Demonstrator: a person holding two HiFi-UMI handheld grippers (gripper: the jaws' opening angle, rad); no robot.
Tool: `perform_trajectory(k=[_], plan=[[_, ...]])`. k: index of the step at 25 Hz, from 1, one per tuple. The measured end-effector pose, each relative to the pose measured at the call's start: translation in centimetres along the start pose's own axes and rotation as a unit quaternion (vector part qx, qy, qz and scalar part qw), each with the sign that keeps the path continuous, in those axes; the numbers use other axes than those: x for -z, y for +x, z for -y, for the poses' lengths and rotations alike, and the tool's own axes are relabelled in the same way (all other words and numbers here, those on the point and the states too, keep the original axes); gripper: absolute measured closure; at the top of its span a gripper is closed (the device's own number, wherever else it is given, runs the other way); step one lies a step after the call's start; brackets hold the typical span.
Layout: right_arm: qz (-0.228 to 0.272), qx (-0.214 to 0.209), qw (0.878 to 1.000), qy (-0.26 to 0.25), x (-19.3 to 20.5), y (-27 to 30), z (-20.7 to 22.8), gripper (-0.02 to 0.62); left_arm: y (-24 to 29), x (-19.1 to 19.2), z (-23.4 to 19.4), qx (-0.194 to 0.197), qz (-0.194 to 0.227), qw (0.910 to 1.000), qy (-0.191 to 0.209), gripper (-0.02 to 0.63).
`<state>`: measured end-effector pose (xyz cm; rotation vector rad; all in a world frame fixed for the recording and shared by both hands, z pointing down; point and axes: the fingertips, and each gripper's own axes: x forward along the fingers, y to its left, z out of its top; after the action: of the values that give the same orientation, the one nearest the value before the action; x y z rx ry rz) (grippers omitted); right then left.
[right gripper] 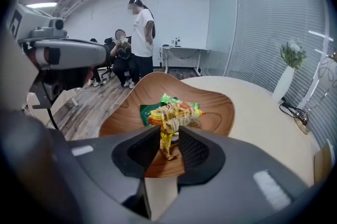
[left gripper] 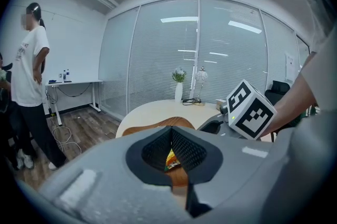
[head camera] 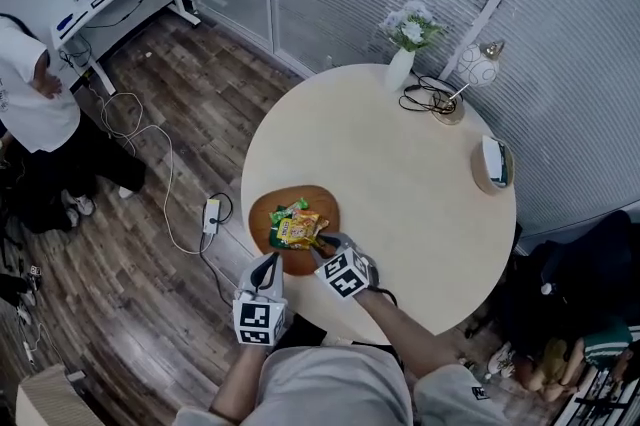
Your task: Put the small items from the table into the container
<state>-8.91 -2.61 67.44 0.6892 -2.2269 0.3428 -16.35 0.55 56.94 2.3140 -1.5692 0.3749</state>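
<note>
A wooden bowl (head camera: pixel 272 208) sits at the near left edge of the round table (head camera: pixel 400 174). In it lie a yellow snack packet (head camera: pixel 298 230) and a green one (head camera: pixel 290 209). My right gripper (head camera: pixel 322 247) reaches over the bowl's near rim. In the right gripper view its jaws (right gripper: pixel 169 146) stand apart, with the crumpled tail of the yellow packet (right gripper: pixel 176 112) between the pads and not pressed; the green packet (right gripper: pixel 149 111) lies behind it. My left gripper (head camera: pixel 266 264) hovers off the table's edge just short of the bowl (left gripper: pixel 158 125), tips together and empty (left gripper: pixel 171 149).
At the table's far side stand a white vase of flowers (head camera: pixel 403 64), a round white ornament (head camera: pixel 476 64) and a coil of black cable (head camera: pixel 425 97). A small wooden stand (head camera: pixel 493 164) sits at the right edge. A person (head camera: pixel 30 104) stands on the floor at far left.
</note>
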Motion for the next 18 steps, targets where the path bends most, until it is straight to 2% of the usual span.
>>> perform_trajectory(k=[4, 8, 11, 13, 18], plan=[[0.034, 0.012, 0.999, 0.034, -0.5, -3.4, 0.9, 0.474, 0.6, -1.0, 1.1, 0.024, 0.005, 0.9996, 0.015, 0.609], [0.111, 0.047, 0.988, 0.100, -0.8, -9.5, 2.5, 0.509, 1.6, -1.7, 3.4, 0.065, 0.001, 0.9974, 0.031, 0.609], [0.179, 0.101, 0.967, 0.150, -0.2, -14.8, 3.8, 0.589, 2.7, -2.2, 6.2, 0.106, 0.007, 0.9932, 0.047, 0.609], [0.212, 0.143, 0.949, 0.182, 0.4, -18.0, 4.8, 0.594, 3.5, -3.0, 8.5, 0.138, 0.012, 0.9885, 0.061, 0.609], [0.229, 0.235, 0.906, 0.267, 3.7, -23.8, 5.0, 0.594, 4.8, -4.0, 13.5, 0.203, 0.009, 0.9759, 0.081, 0.609]])
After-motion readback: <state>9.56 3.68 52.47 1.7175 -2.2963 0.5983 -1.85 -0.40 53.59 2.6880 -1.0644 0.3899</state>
